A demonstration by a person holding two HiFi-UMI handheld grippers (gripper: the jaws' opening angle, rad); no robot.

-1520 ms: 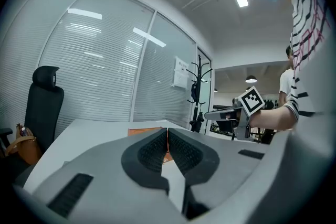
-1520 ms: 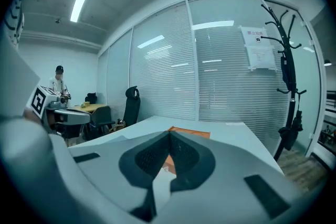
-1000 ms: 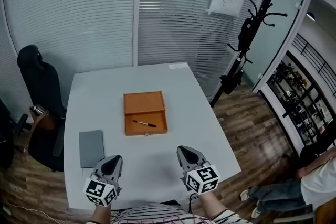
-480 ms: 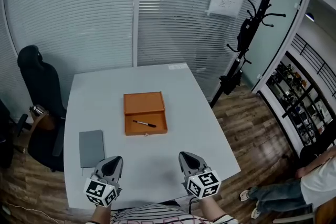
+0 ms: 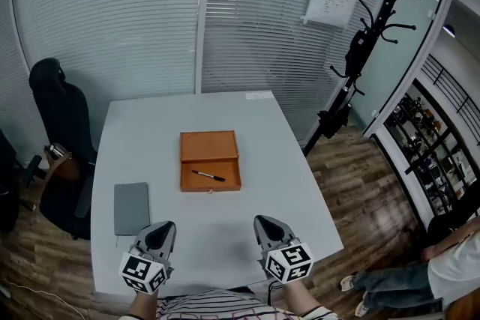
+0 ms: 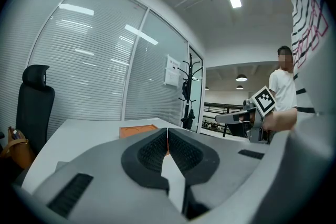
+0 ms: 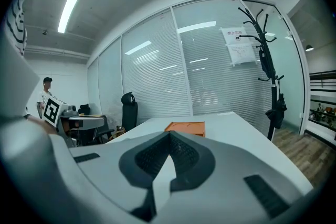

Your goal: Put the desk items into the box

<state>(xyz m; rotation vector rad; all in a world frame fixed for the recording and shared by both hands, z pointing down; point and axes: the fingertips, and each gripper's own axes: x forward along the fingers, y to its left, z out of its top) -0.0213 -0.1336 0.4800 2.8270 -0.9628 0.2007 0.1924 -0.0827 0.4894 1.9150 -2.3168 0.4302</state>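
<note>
Plainly, the thing left to deal with is the grey notebook (image 5: 131,207), which lies flat on the white table (image 5: 285,161), left of the orange box (image 5: 225,170) and clear of it. It sits just ahead of the left gripper (image 5: 159,231) and slightly to that gripper's outer side, with its long axis running away from the person, so one short edge faces the gripper. The right gripper (image 5: 267,225) hovers over the near edge of the table as well, but well apart from the notebook; the left gripper is clearly the nearer one and, in my judgement, the natural one for the reach. The box stands open in the middle of the table, ahead of both grippers and between their lines, its lid laid back on the far side, and a black pen (image 5: 206,176) already lies inside the tray. In the left gripper view the jaws are closed tip to tip with nothing between them, and the box (image 6: 137,130) shows low beyond them. The right gripper view shows the same: pads (image 7: 184,152) meeting at the tips, nothing held, the box (image 7: 186,126) ahead. The left gripper would have to part its jaws before it could take the notebook's near edge, and the carry would then run rightward and forward to the tray.
</note>
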